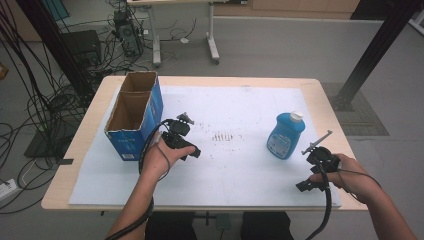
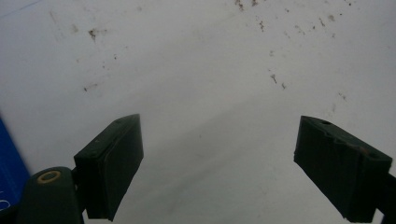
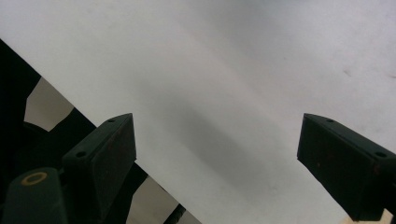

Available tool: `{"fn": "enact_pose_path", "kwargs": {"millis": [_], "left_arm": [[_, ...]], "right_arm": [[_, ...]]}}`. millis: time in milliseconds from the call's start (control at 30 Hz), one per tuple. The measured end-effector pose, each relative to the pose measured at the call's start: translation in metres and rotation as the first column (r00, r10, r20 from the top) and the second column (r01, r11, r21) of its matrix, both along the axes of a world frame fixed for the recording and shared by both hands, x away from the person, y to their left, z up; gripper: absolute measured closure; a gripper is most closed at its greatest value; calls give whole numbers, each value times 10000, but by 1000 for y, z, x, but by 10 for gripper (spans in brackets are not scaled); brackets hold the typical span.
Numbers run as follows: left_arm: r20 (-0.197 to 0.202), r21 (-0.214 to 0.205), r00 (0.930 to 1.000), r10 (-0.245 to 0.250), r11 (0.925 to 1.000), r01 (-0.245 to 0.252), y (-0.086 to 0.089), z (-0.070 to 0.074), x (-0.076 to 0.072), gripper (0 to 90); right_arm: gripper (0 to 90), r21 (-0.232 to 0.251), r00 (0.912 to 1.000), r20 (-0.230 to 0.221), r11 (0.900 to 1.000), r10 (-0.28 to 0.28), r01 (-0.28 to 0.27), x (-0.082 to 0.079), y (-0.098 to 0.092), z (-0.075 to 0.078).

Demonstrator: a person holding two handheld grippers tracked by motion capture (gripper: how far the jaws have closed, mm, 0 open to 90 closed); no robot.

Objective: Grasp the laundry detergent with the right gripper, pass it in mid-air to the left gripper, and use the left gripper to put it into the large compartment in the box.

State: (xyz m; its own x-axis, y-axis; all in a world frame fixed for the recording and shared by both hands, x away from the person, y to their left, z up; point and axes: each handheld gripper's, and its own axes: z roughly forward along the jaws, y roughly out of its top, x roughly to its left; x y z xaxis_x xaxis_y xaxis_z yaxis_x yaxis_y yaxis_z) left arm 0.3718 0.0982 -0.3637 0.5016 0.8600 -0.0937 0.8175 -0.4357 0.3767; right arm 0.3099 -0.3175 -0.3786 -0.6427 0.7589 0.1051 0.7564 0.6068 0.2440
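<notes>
On top of the pale wooden table [image 1: 320, 87] a large white sheet [image 1: 235, 170] is lying flat, covering most of the surface and carrying a patch of brownish specks and smears near its middle; the left gripper view is showing the same marks scattered over the sheet [image 2: 196, 70]. At the table's left end a blue cardboard box [image 1: 134, 116] is standing upright with its top open, its bare brown inside split into two compartments; white lettering is running along its blue front, too small to read. Toward the right side of the sheet a blue plastic bottle [image 1: 285, 135] is standing upright, rounded at the shoulders, wearing a white cap and a blue-and-white label whose writing is too blurred to make out. It is sitting just beside and slightly beyond the right gripper, not touching it.

The left gripper [image 1: 186, 134] is hovering close to the box's near corner, held in the person's left hand [image 1: 161, 157]; its dark, blocky rubber pads [image 2: 112, 163] are standing wide apart with nothing but stained sheet between them. The right gripper [image 1: 314, 167] is sitting low over the sheet's near right corner, held in the right hand [image 1: 352, 177], a black cable trailing from it. Its pads [image 3: 107, 158] are likewise standing well apart over bare sheet, gripping nothing, with the sheet's edge crossing the view at lower left.
</notes>
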Motion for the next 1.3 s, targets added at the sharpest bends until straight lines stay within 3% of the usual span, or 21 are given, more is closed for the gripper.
{"fn": "enact_pose_path", "kwargs": {"millis": [533, 833, 1033, 1300], "left_arm": [[-327, 67, 9995, -51, 10000, 54, -3, 2, -2, 120], [-584, 248, 9982, -163, 9995, 177, -4, 2, -4, 119], [-1013, 328, 9943, -330, 9988, 365, -5, 3, -5, 122], [-1319, 558, 9905, -380, 9974, 457, -5, 4, -5, 122]], "right_arm": [[85, 431, 9974, 337, 9972, -631, 616, 8, -13, -12], [84, 1066, 9917, 926, 9911, -893, 793, 9, -16, -23], [79, 1571, 9797, 1710, 9845, -1051, 782, 10, -18, -27], [77, 2305, 9545, 2624, 9697, -1417, 806, 11, -21, -35]]}}
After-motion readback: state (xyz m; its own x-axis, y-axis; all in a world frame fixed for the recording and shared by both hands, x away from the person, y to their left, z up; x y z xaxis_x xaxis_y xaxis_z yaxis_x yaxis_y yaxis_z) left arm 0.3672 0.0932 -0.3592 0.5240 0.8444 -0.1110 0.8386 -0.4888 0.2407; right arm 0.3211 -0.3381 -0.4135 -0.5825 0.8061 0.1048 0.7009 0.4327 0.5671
